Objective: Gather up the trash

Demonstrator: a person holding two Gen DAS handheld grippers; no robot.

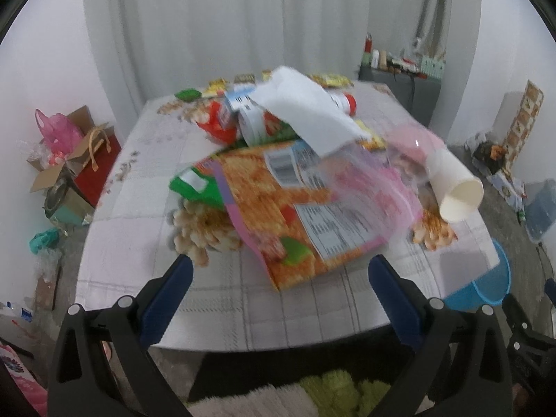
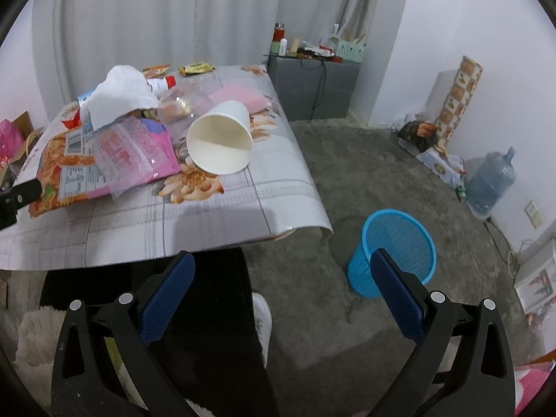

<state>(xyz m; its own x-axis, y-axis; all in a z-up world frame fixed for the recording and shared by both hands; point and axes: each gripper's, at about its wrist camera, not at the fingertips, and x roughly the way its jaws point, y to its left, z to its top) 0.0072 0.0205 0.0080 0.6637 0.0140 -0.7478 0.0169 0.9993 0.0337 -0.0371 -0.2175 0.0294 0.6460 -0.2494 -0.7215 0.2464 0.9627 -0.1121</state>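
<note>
A heap of trash lies on the table [image 1: 146,250]: an orange snack bag [image 1: 278,208], a clear pink plastic bag [image 1: 368,187], a white tissue [image 1: 305,114], a red-capped bottle [image 1: 344,102] and a tipped white paper cup [image 1: 455,184]. My left gripper [image 1: 281,267] is open just short of the orange bag's near corner, holding nothing. In the right wrist view the paper cup [image 2: 222,139] lies on its side at the table's right part. My right gripper [image 2: 283,264] is open and empty, past the table's near edge, with the blue mesh bin [image 2: 392,253] on the floor beside its right finger.
The person's dark-trousered leg [image 2: 208,330] and white shoe [image 2: 262,316] are below the right gripper. A water jug [image 2: 490,180], boxes and bags line the right wall. A grey cabinet [image 2: 312,87] stands behind the table. Bags and cartons [image 1: 69,160] crowd the floor on the left.
</note>
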